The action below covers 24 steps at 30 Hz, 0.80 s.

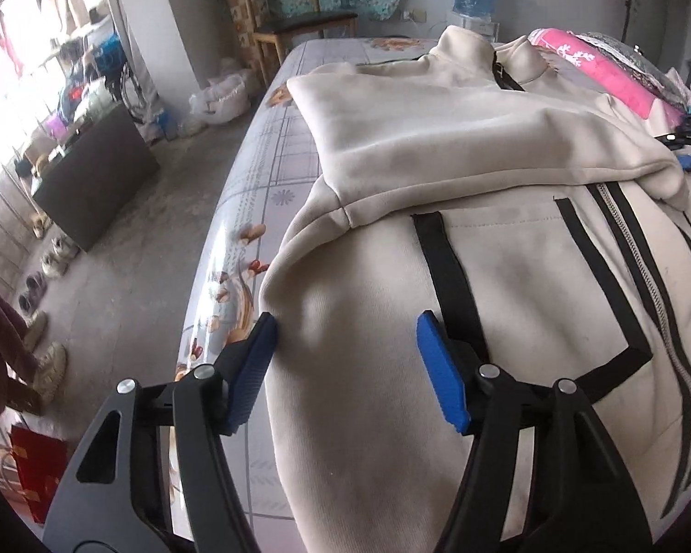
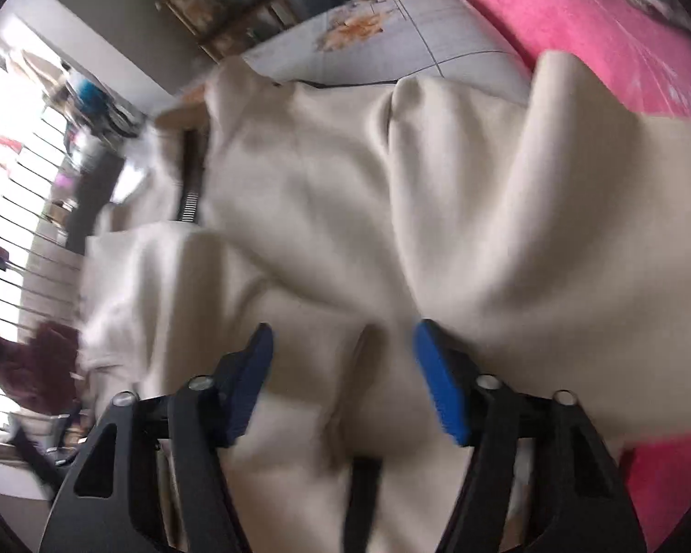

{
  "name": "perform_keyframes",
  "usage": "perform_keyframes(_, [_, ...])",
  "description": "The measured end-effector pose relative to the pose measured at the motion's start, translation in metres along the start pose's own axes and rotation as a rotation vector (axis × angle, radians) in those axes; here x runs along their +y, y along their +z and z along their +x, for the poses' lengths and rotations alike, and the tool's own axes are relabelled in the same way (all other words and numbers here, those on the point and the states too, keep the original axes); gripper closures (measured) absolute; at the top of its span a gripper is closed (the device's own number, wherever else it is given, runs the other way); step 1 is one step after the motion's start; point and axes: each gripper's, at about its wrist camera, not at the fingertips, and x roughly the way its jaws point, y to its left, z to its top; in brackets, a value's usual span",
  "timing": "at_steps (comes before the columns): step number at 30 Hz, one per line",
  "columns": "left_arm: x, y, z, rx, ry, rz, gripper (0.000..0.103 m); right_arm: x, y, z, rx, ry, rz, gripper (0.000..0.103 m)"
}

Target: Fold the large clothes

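The cream zip jacket (image 1: 437, 147) lies on the bed (image 1: 272, 175), one sleeve (image 1: 419, 138) folded across it. Both the left tongs (image 1: 345, 345) and right tongs (image 2: 343, 355) hang released over the cloth, pinching nothing. Next, each probably needs to nip an edge and fold again.

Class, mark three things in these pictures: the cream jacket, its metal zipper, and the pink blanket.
cream jacket (image 1: 437, 138): left wrist view, on the folded-over sleeve.
metal zipper (image 1: 645, 272): left wrist view, on the teeth, mid-length.
pink blanket (image 2: 589, 14): right wrist view, on its plush top.
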Motion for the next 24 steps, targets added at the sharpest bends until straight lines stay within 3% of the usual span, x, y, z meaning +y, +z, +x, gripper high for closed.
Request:
perform_keyframes(1, [-0.001,-0.001,-0.003,-0.007,0.001,0.0,0.043,0.004,0.001,0.002,-0.002,-0.016,-0.02,0.047])
perform_keyframes(4, [0.0,-0.004,-0.009,-0.015,-0.008,-0.005,0.043,0.021,-0.005,0.007,0.029,-0.048,-0.105,0.066])
perform_keyframes(5, [0.001,-0.005,-0.01,-0.017,-0.013,-0.009,0.043,0.031,-0.01,0.009,0.02,-0.103,-0.165,0.07])
perform_keyframes(8, [0.004,-0.008,-0.01,-0.022,-0.027,-0.023,0.043,0.043,-0.012,0.006,0.015,-0.132,-0.225,0.094])
perform_keyframes(15, [0.004,-0.008,-0.009,-0.029,-0.034,-0.032,0.042,0.078,0.035,-0.062,-0.293,-0.194,-0.29,0.095])
perform_keyframes(17, [0.004,-0.009,-0.01,-0.029,-0.039,-0.037,0.042,0.081,0.048,-0.067,-0.335,-0.211,-0.292,0.095])
perform_keyframes(20, [0.004,-0.009,-0.01,-0.031,-0.041,-0.04,0.042,0.076,0.056,-0.047,-0.32,-0.27,-0.293,0.095])
perform_keyframes(24, [0.004,-0.009,-0.01,-0.031,-0.044,-0.041,0.042,0.042,0.065,-0.003,-0.164,-0.304,-0.2,0.086])
